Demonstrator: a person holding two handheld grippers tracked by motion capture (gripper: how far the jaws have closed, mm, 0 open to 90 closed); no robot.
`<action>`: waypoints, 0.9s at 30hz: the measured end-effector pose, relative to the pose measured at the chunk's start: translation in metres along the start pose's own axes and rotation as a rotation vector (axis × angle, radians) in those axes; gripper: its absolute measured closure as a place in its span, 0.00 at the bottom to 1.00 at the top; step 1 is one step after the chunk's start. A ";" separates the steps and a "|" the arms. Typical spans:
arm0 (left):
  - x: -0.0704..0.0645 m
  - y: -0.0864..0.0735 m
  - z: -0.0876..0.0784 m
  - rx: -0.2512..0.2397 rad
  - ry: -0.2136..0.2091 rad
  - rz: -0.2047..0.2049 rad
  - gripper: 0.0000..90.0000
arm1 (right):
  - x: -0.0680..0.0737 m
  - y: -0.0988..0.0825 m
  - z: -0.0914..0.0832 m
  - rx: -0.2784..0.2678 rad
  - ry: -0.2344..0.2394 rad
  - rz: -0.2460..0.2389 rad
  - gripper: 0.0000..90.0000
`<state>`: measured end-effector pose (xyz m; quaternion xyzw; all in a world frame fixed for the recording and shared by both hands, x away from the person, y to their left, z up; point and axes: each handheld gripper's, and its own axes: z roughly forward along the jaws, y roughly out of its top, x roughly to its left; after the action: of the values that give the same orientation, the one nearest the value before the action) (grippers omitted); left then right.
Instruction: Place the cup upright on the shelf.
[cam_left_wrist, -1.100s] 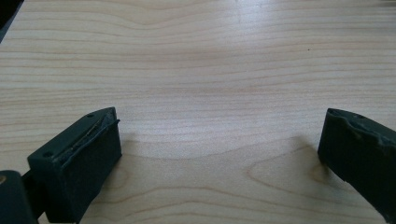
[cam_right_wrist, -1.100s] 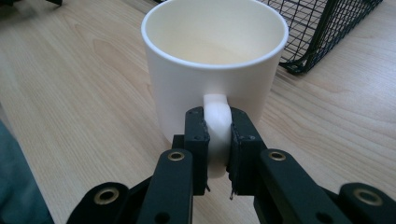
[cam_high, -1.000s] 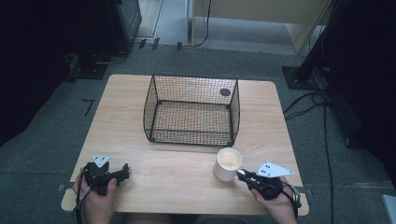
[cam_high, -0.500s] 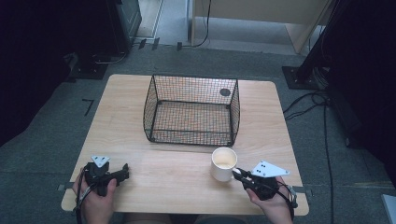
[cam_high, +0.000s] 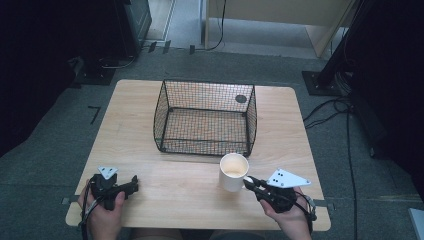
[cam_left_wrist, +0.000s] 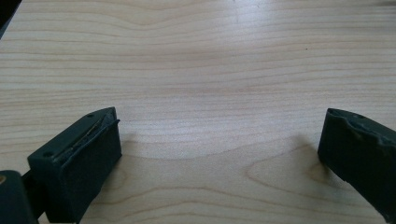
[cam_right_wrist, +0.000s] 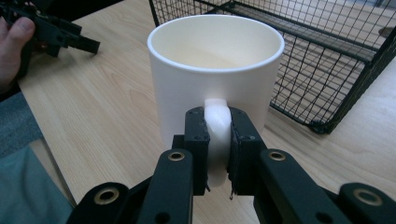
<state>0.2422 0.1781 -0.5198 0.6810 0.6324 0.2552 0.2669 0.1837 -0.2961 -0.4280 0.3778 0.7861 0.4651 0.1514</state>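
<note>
A white mug (cam_high: 233, 170) (cam_right_wrist: 215, 70) stands upright in front of the black wire basket (cam_high: 206, 118), held a little off the wooden table (cam_high: 175, 180). My right gripper (cam_high: 248, 181) (cam_right_wrist: 217, 140) is shut on the mug's handle (cam_right_wrist: 217, 122), both pads pressing its sides. The mug looks empty. My left gripper (cam_high: 134, 181) rests at the table's front left corner, held by a hand. Its jaws stand wide apart over bare wood, one black pad (cam_left_wrist: 88, 154) at the left, the other at the right.
The wire basket (cam_right_wrist: 327, 56) sits mid-table, open at the top, with a dark round spot (cam_high: 241, 99) on the table behind it. The table's front edge lies close to both hands. Cables (cam_high: 345, 115) run over the floor at right.
The right gripper has lifted the mug and carried it a little up the picture and left, toward the basket's front. The left gripper has stayed put.
</note>
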 end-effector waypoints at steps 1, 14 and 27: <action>0.000 0.000 0.000 0.000 0.000 0.000 0.00 | 0.000 0.000 0.000 0.000 0.000 0.000 0.90; 0.000 0.000 0.000 0.001 -0.003 0.003 0.00 | 0.007 0.024 -0.010 -0.028 0.013 -0.012 0.90; 0.000 0.000 0.000 -0.002 -0.005 0.003 0.00 | 0.006 0.057 -0.004 -0.052 0.016 -0.036 0.90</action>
<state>0.2422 0.1777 -0.5199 0.6823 0.6304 0.2545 0.2687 0.2030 -0.2778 -0.3771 0.3559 0.7815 0.4857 0.1633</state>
